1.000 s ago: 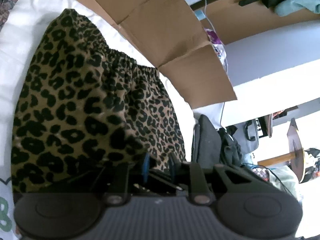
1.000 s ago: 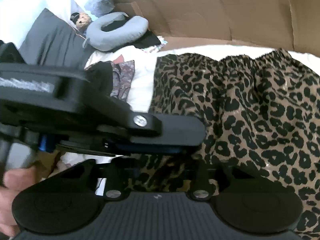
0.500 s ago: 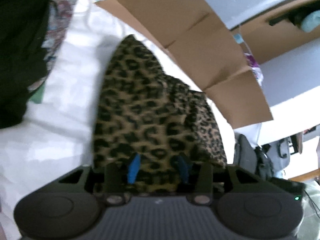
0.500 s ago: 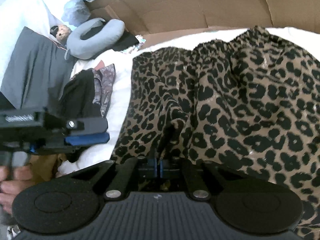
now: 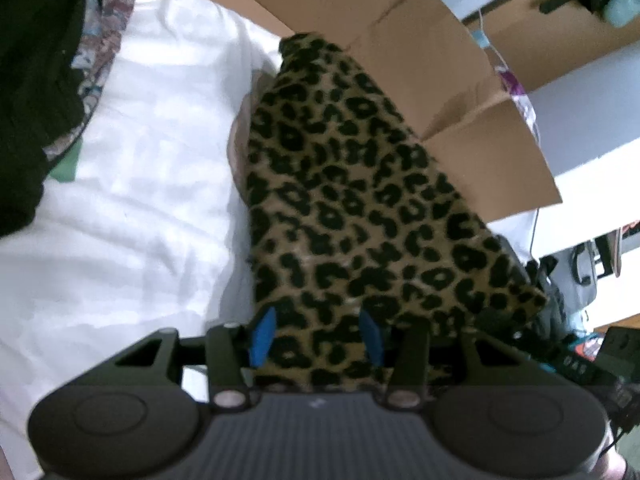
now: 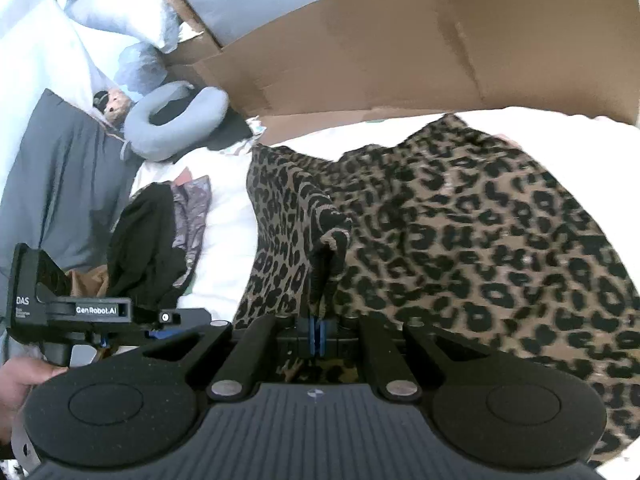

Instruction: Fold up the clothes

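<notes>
We hold the leopard-print fabric garment (image 6: 460,240) lifted partly off the white bedsheet (image 5: 132,184). Our right gripper (image 6: 316,334) is clenched on a thin pinch of its edge; our left gripper (image 5: 316,336) is spread wide, with cloth between its fingers. That thin pinch may slip, collapsing the fold.

The leopard-print garment (image 6: 460,240) is draping in loose folds over the white bedding, tan with black spots. One pinched edge is standing up in a narrow ridge near its left side, and in the left wrist view the cloth (image 5: 360,208) is hanging bunched and lifted.
</notes>
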A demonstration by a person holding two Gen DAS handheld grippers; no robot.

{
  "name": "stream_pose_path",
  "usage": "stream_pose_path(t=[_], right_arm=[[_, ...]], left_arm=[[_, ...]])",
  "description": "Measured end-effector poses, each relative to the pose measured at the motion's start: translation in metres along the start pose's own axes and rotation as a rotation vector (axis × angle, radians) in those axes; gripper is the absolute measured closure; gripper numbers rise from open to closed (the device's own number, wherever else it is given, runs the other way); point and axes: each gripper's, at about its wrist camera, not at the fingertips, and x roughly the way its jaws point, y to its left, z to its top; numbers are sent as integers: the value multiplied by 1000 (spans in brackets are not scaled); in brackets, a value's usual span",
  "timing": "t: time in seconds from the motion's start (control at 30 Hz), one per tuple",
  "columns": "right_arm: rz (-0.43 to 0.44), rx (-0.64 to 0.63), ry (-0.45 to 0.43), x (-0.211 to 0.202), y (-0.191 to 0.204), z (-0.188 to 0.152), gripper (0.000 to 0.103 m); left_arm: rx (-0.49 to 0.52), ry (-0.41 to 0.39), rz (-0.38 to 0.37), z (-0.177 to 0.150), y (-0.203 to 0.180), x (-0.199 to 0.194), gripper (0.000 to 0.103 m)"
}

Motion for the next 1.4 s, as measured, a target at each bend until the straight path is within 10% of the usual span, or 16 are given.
stream_pose_path(t=[0.83,1.4], right_arm=[[-251,189,-70,-70,-107,-20,103],[-249,552,-139,-72,-166,-82,103]], left_arm=[[91,127,-2,34,120,-18,53],[328,233,57,98,91,-11,53]])
